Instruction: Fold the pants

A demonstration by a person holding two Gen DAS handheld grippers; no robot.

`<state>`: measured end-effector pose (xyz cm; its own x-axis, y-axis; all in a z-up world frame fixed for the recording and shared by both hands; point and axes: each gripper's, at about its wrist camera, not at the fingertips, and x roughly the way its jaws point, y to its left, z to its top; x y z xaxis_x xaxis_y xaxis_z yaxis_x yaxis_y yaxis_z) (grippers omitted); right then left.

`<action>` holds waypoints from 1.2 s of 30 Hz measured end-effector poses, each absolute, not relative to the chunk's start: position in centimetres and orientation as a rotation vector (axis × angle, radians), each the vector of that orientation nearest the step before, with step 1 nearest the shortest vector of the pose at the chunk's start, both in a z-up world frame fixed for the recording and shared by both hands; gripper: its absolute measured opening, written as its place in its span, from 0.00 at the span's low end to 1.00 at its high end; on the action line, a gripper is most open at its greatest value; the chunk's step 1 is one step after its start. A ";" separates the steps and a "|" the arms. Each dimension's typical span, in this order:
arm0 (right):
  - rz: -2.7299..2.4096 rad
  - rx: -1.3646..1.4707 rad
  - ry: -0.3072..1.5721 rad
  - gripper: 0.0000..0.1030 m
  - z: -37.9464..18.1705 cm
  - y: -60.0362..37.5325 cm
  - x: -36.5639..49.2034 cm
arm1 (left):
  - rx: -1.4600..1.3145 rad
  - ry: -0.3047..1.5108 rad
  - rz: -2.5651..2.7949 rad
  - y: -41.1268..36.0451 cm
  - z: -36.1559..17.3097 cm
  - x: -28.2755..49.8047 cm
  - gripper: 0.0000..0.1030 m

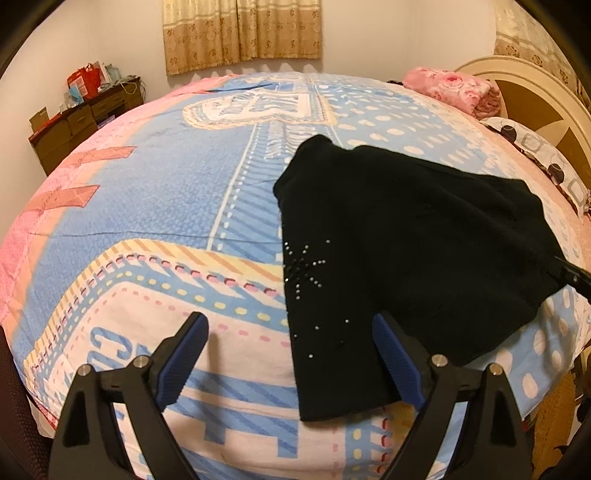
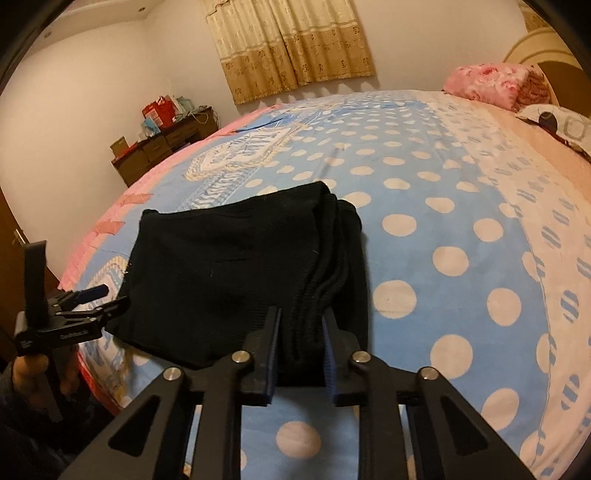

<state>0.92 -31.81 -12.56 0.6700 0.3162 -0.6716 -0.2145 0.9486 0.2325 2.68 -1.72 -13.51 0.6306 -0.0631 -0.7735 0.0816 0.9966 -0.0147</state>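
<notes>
In the left wrist view, the left gripper (image 1: 288, 345) hangs over the near edge of the bed (image 1: 155, 206) with its jaws spread wide and nothing pressed between them; its left finger is over bare patterned cover, while its right finger overlaps the near end of the black pants (image 1: 399, 229). The pants lie on the right half of the bed, partly folded into a broad dark shape, with one narrow leg reaching toward the camera and small shiny studs (image 1: 306, 266) scattered across it. At the far right edge of the garment, the tip of the right gripper (image 1: 570, 275) meets the cloth. Beyond the bed are a curtain (image 1: 242, 33), a low dark cabinet (image 1: 74, 125) loaded with boxes and bags, a pink folded blanket (image 1: 450, 90) and a spotted pillow (image 1: 535, 147) by the headboard. In the right wrist view, the right gripper (image 2: 300, 325) has its jaws drawn narrow around a ribbed, bunched edge of the pants (image 2: 229, 258), with both blue pads against the fabric. The rest of the garment spreads away to the left as a flat dark rectangle on the blue cover with white dots. At the far left, the left gripper (image 2: 99, 295) is seen from the side near the bed's edge, beside the pants, held by a person's hand (image 2: 27, 373) below it.
</notes>
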 end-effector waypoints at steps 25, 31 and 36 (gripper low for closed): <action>0.322 0.169 0.725 0.43 -11.1 -32.6 7.1 | 0.237 0.751 -0.161 -7.8 -12.4 1.9 0.93; 0.305 0.173 0.715 0.09 -11.0 -32.3 8.9 | 0.179 0.794 -0.181 -7.1 -13.4 2.7 0.97; 0.298 0.202 0.743 0.07 -13.2 -33.1 10.4 | 0.166 0.789 -0.183 -7.2 -13.7 2.6 1.00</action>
<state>10.43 -33.05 -13.22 0.6974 0.3358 -0.6331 -0.1942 0.9389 0.2841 2.60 -7.23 -13.74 0.6900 -0.1006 -0.7168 0.2246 0.9712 0.0800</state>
